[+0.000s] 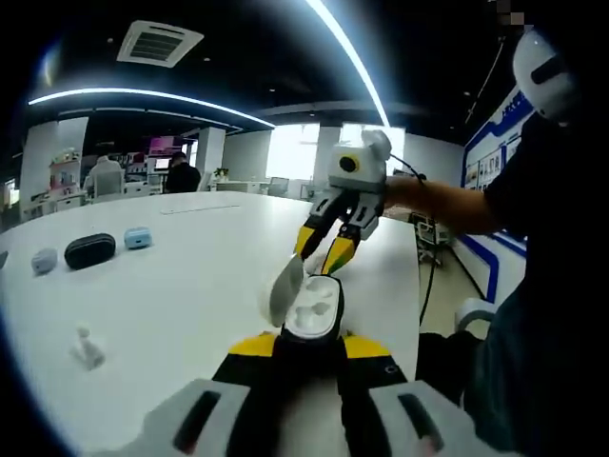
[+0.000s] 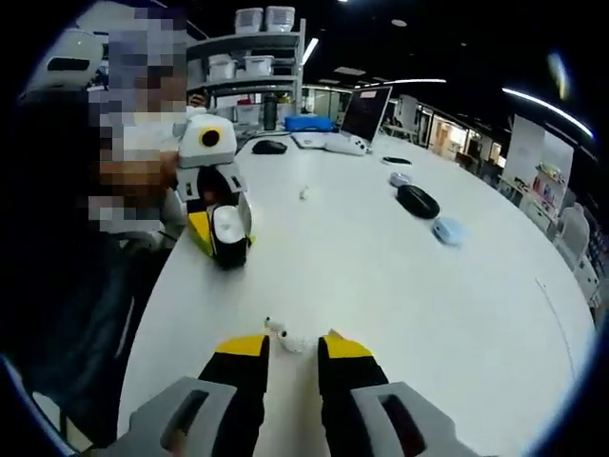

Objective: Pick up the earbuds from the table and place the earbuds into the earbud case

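Fingers (image 2: 291, 350) flank earbud (image 2: 283, 333) (open table (image 2: 400, 286) beyond).

Open-plan office or lab, long white table (image 2: 457, 314), laptop (image 2: 366, 114) at its far end, storage shelves (image 2: 252, 57), ceiling strip lights (image 1: 347, 52), air vent (image 1: 159, 43)

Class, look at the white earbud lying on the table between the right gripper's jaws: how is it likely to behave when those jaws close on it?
The earbud looks small and smooth, so it may slip or squirt out from between the hard jaws of the right gripper. Its rounded head and short stem suggest it could roll or pivot on the glossy table. It is probably very light, so even a slight nudge might move it.
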